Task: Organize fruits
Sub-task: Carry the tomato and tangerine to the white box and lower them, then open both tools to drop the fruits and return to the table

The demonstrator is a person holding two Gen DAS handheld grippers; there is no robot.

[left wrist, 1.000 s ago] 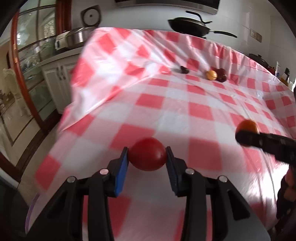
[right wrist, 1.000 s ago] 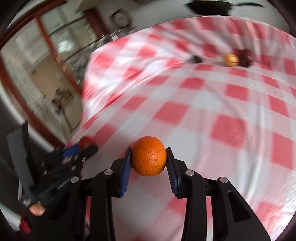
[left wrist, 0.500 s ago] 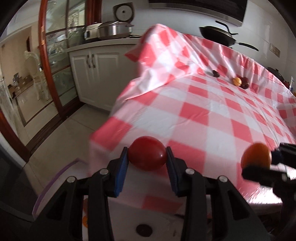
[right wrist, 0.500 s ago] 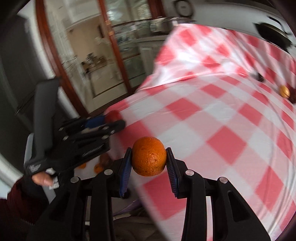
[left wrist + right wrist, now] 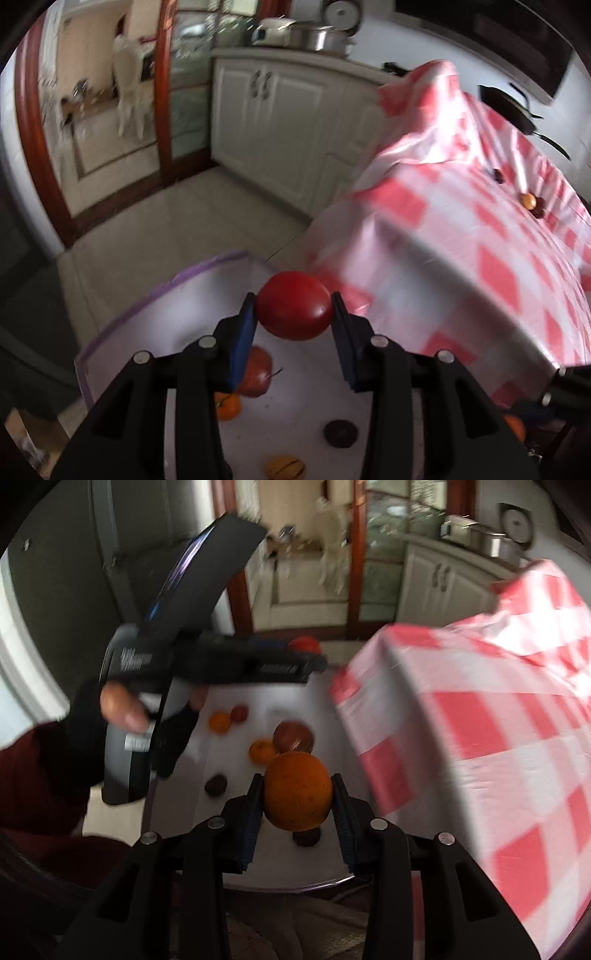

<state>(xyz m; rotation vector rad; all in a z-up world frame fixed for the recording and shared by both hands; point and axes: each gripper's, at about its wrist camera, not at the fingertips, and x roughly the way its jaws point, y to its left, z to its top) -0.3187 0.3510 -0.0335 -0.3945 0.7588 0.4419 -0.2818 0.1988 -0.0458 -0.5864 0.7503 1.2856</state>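
Note:
My left gripper [image 5: 293, 308] is shut on a red tomato [image 5: 294, 305] and holds it above a white bin [image 5: 173, 325] with a purple rim on the floor. My right gripper [image 5: 297, 794] is shut on an orange [image 5: 297, 791] above the same bin [image 5: 280, 701]. The bin holds several fruits: a red apple [image 5: 293, 737], small oranges [image 5: 220, 722], a dark fruit [image 5: 216, 785]. The left gripper shows in the right wrist view [image 5: 310, 661].
The table with the red-and-white checked cloth [image 5: 480, 251] stands to the right of the bin. A small orange [image 5: 528, 200] and dark fruits [image 5: 499, 176] lie on its far side. White cabinets [image 5: 273, 122] and a wooden door frame [image 5: 162, 92] stand behind.
Both grippers have swung left, off the table and down over the bin on the floor, each still holding its fruit.

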